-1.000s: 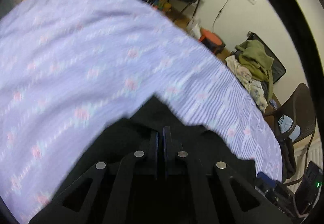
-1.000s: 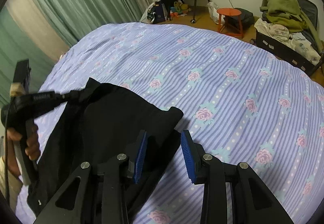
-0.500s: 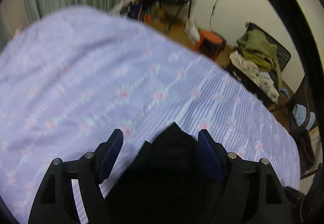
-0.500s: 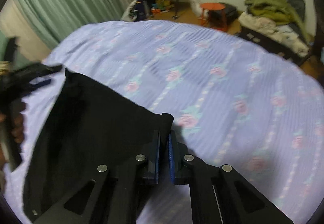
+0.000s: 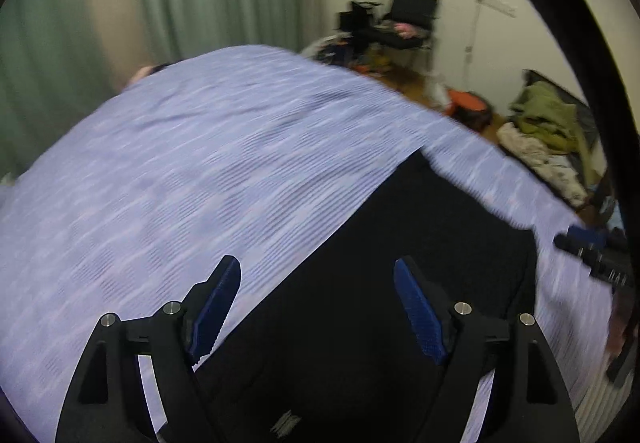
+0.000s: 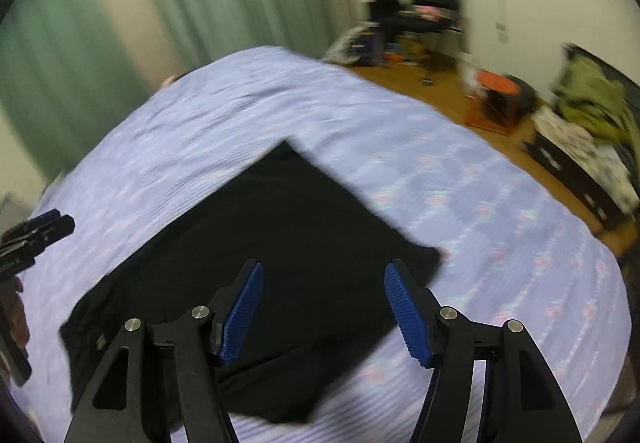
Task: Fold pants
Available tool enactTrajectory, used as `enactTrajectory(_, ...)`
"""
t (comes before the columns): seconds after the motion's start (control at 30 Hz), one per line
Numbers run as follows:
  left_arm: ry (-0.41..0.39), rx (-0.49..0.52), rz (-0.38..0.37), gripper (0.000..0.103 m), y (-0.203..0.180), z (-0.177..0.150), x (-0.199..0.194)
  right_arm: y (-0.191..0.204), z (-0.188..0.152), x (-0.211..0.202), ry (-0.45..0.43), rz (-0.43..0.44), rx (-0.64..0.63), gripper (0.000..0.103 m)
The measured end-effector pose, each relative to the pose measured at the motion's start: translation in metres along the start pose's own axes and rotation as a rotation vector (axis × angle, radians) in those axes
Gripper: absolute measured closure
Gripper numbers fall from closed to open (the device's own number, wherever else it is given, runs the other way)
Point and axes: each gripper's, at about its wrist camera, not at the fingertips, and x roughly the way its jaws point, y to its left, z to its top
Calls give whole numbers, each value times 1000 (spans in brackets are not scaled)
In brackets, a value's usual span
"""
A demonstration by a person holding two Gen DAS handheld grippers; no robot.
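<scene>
Matt black cloth pants (image 6: 280, 243) lie on striped cotton-like bedsheet (image 6: 500, 243); tongs pads (image 6: 404, 307) ribbed blue rubber.

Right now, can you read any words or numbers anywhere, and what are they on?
None can be read.
Black pants: a small pale mark near the bottom edge, too blurred to read.
Right gripper, seen from the left wrist: faint white lettering on its side, too blurred to read.
Bedspread: only stripes and flowers, no words.

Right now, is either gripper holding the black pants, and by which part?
Neither. The left gripper and right gripper have just opened, with the pants lying loose on the bed.
</scene>
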Motion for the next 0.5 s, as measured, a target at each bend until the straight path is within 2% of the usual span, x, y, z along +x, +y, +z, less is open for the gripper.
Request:
enactTrajectory(0.13,51,-110,70,24,47,-47,-29,62,-15,3,64,112,-127,36)
enactTrajectory(0.2,79,-181,71,24,69,-67,-30,86,-24,6,88,164,-161,36)
enactTrajectory(0.33,157,-326,76,27,100,-103,-10,134,-46,18,133,227,-249,36)
enactTrajectory(0.5,215,-427,59,27,113,-129,20,155,-61,33,170,225,-326,36)
